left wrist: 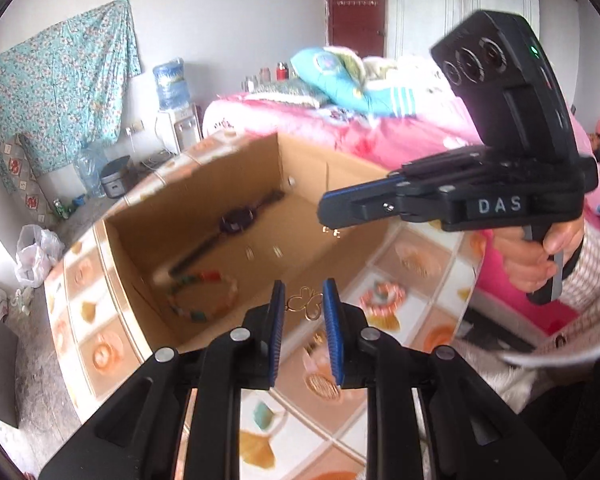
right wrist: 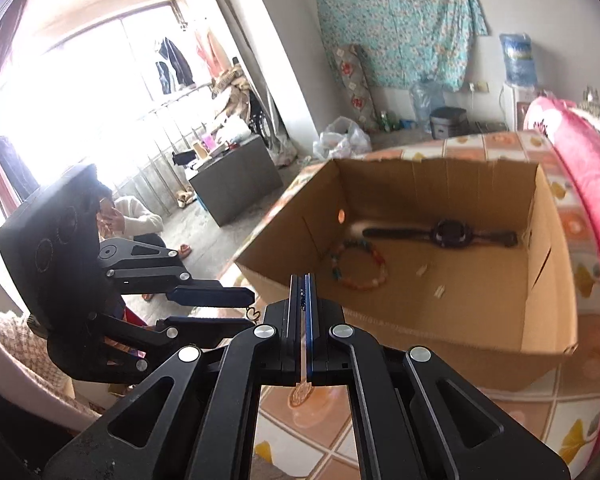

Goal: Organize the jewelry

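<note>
An open cardboard box [left wrist: 204,168] stands on the tabletop [left wrist: 420,272], which is covered with a cloth of orange and white squares, and the box takes up the left and middle of the left wrist view. On the box floor a dark wristwatch [left wrist: 238,220] lies stretched out flat towards the far wall, and nearer the front wall lies a bracelet of mixed coloured beads [left wrist: 198,314], close to one end of the watch strap but blurred, so whether they touch cannot be told. A few small pale scraps lie scattered on the box floor to the right of these. At the lower middle, the left tongs [left wrist: 304,308] hang above the near edge of the box with their blue pads a little way apart, clamped on a gold wire ornament [left wrist: 300,300] shaped like a butterfly, which spans the gap between them. To the right of it, outside the box, an orange and white bead bracelet [left wrist: 364,300] lies on the cloth. Above that, the right tongs [left wrist: 324,212] reach in from the right over the box, held by a hand [left wrist: 540,256] on the grip; the right wrist view shows their pads pressed together. A small gold speck shows just under their tip, too blurred to tell whether it is held. A pink-covered bed [left wrist: 380,132] lies behind the box
</note>
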Demonstrator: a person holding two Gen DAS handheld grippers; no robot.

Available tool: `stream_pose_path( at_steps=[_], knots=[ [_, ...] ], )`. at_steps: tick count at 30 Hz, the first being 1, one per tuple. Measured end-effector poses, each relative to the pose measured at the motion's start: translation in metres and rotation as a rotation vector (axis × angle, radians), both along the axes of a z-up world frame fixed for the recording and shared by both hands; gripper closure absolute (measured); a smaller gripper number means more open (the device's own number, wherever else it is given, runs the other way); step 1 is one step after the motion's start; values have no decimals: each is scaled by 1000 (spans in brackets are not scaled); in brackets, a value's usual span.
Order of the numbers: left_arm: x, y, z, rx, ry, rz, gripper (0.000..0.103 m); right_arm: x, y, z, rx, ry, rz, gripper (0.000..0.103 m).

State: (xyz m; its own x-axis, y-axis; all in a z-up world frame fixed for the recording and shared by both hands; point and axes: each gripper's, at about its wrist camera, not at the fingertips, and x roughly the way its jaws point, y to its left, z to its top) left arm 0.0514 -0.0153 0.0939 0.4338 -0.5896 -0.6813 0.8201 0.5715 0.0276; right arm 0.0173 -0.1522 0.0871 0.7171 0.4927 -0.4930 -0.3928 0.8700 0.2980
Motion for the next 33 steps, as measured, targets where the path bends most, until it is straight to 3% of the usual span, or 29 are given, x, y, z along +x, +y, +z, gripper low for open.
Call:
stream_pose_path(
  at_steps=[3,5,9,13,21,29,33],
  knots=[
    [28,-14,7,2,14,12,84,24,-14,9,6,27,-20,103],
    [55,-27,3,19,57,17,84,47,-25,5,-3,102,-45,103],
    [112,-55,-22,59,254,43,84,85,-42,-16,-52,253,-100,103],
    [147,-77,-52,124,421,62,84,106,-57,-40,-112,341,-139,103],
    [175,-91,-78,187,607,130,84,124,-70,-41,-158,368,-178,99],
    [182,-83,-79,172,649,159,72,126,-76,-38,-156,349,-201,91],
    [175,-77,-67,143,571,164,72,118,-80,-29,-137,297,-212,89]
  ],
)
